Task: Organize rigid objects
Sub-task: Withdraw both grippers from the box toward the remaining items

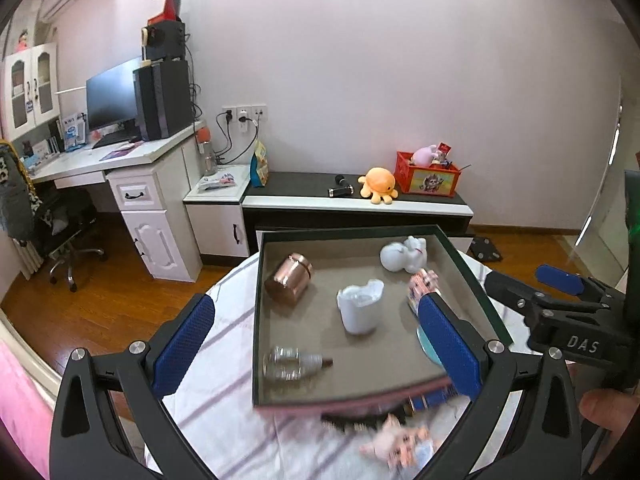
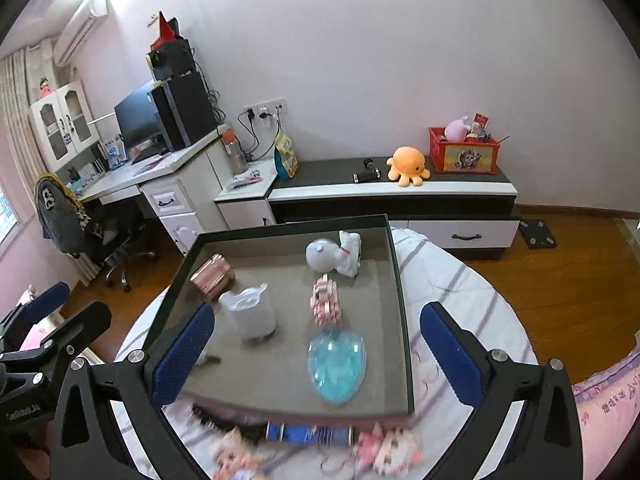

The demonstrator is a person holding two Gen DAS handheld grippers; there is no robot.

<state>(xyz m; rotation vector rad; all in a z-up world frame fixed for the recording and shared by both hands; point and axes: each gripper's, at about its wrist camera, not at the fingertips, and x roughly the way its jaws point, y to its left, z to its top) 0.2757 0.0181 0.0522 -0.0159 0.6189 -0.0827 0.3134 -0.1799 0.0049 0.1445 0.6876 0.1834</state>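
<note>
A shallow dark-rimmed tray point(image 1: 258, 312) point(image 2: 402, 320) sits on a round striped table. In it lie a copper can point(image 1: 289, 283) point(image 2: 212, 276), a white cup point(image 1: 360, 308) point(image 2: 250, 312), a white figurine point(image 1: 404, 255) point(image 2: 336, 254), a pink block toy point(image 1: 422, 286) point(image 2: 326, 300), a clear bottle point(image 1: 294, 363) and a blue egg-shaped case point(image 2: 337, 364). In front of the tray lie a blue brush point(image 2: 308, 434) and pink dolls point(image 1: 400, 442) point(image 2: 390, 450), blurred. My left gripper point(image 1: 324, 328) and right gripper point(image 2: 320, 340) hover open and empty above the tray's near edge.
The table point(image 1: 224, 420) point(image 2: 472, 300) carries a white striped cloth. Behind it stand a low black-and-white cabinet point(image 1: 356, 204) point(image 2: 392, 192) with an orange octopus plush and a red crate, and a desk point(image 1: 120, 160) with a monitor at left. The floor is wood.
</note>
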